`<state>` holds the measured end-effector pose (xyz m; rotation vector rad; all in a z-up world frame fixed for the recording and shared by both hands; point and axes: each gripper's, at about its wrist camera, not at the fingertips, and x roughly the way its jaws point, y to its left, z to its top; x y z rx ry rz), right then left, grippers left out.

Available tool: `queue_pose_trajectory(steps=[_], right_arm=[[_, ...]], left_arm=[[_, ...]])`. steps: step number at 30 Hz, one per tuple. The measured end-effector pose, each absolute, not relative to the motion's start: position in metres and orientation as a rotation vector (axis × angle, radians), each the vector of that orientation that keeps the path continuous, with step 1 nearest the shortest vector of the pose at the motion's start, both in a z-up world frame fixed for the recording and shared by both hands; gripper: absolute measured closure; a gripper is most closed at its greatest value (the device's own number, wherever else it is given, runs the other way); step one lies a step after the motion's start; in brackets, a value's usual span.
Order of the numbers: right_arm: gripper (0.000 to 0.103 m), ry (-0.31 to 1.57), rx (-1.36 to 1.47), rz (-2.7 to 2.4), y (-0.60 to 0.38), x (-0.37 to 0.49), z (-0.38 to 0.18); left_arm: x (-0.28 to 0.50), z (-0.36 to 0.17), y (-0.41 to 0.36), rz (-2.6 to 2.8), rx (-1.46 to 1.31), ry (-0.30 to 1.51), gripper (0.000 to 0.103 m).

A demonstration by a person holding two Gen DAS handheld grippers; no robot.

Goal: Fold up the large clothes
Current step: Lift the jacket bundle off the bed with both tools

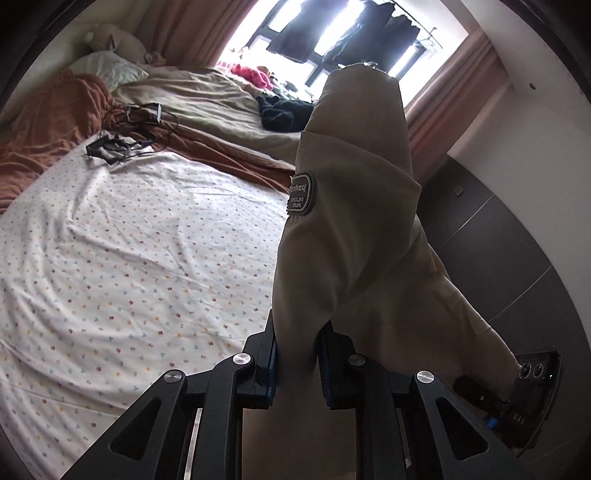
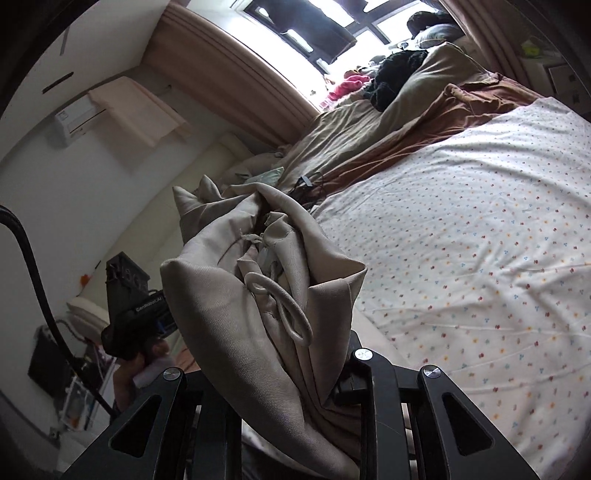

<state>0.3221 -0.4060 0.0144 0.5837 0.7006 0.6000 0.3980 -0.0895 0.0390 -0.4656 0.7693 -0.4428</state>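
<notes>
Right up against the lens, the left gripper (image 1: 295, 354) is biting down on a thick bunch of the beige garment (image 1: 351, 229), its blue-faced pads pressing the cloth from both sides. From those jaws the fabric is rising up and away in a long roll, a grey sewn patch (image 1: 302, 194) sitting just ahead of the fingertips, and the far end is standing against the bright window (image 1: 332, 33).

Over on the other side, the right gripper (image 2: 295, 369) is clamped on its own handful of the same garment (image 2: 258, 280). The cloth is bulging out ahead of its jaws in a crumpled mound, with a pale drawcord loop (image 2: 280, 306) dangling on top. Off to the left of that mound a hand (image 2: 147, 358) is holding the other tool.

So the garment is up in the air between the two grips, clear of the spotted sheet (image 1: 129, 258) lying below and to the left of the left jaws. Further beyond, a tangle of cables and black gear (image 1: 122, 144) is resting on the bed near the brown blanket (image 1: 48, 122).

My read: this is the lift-and-spread stage, nothing folded yet. To do it well, both grips want to be holding firm while the hands draw apart, so the bunched cloth shakes out flat. Then it wants laying on the open spotted sheet, short of those cables, with the drawcord kept from snagging in the right jaws.
</notes>
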Motion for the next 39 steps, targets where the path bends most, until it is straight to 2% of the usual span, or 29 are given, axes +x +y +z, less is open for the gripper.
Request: queue_pose_trajectory(steps=[19,39], right_arm=[[0.082,0.597,0.43,0.773,-0.284,0.205,0.113],[0.082,0.652,0.291,1.074,-0.098,0.18,0.122]], left_arm=[[0.249,0.122,0.049,-0.392,-0.527,0.562,0.085],[0.161,0.147,0.227,-0.179,-0.542,0.457,0.086]])
